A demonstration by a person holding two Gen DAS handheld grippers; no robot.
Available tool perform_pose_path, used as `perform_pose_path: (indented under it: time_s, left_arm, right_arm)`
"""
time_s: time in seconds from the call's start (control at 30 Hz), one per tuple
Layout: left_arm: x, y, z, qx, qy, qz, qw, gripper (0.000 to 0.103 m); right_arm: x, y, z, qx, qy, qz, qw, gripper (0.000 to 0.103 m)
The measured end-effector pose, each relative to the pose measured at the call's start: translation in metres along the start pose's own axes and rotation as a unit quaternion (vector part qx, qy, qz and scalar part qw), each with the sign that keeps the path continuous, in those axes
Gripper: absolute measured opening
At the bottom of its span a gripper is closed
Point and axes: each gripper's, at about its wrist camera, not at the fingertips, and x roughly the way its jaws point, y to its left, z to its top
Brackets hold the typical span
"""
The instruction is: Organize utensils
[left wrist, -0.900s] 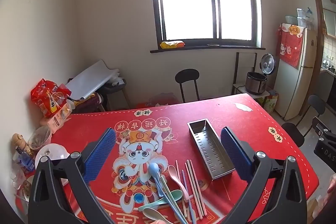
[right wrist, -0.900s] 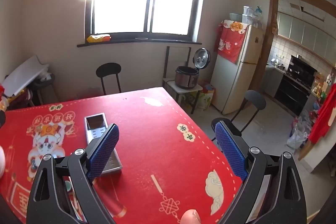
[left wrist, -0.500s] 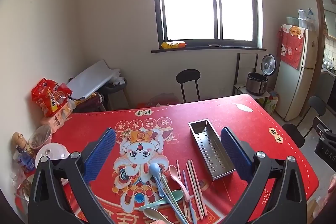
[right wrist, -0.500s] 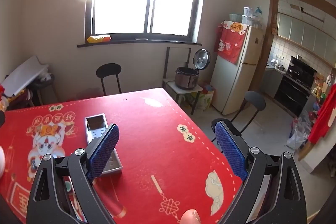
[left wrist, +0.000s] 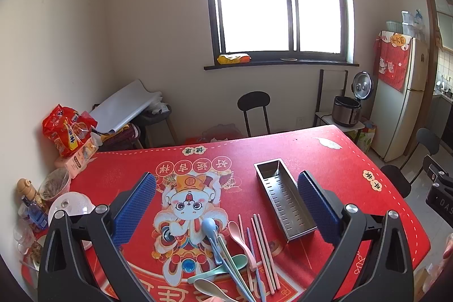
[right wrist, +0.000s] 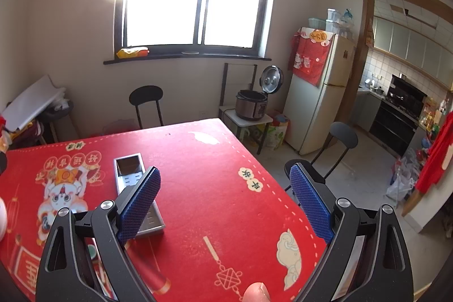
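A long steel perforated utensil tray (left wrist: 284, 198) lies empty on the red tablecloth (left wrist: 334, 160). Left of it lies a loose pile: a blue spoon (left wrist: 210, 231), a pink spoon (left wrist: 238, 234), a green spoon (left wrist: 218, 269), a beige spoon (left wrist: 208, 287) and several pink and blue chopsticks (left wrist: 263, 248). My left gripper (left wrist: 226, 205) is open and empty, held above the pile. My right gripper (right wrist: 225, 203) is open and empty over the table's right half, with the tray (right wrist: 136, 188) partly behind its left finger.
Bowls, bottles and snack packs (left wrist: 66, 132) crowd the table's left edge. Black chairs (left wrist: 253, 109) stand at the far side and at the right edge (right wrist: 337, 143). A rice cooker (right wrist: 252, 104) and fridge (right wrist: 320, 92) stand beyond.
The left wrist view has tilted up slightly. The right gripper has not moved. Both grippers stay open.
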Motion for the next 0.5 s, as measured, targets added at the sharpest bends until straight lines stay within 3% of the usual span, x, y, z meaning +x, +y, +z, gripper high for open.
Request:
perform_pose_path:
  time_s: [0.5]
  left_arm:
    - [0.0028,0.0036,-0.0049,-0.002,0.004,0.001,1.0,0.098]
  right_arm:
    - [0.0007,-0.0002,0.0,-0.001,0.001,0.001,1.0,0.09]
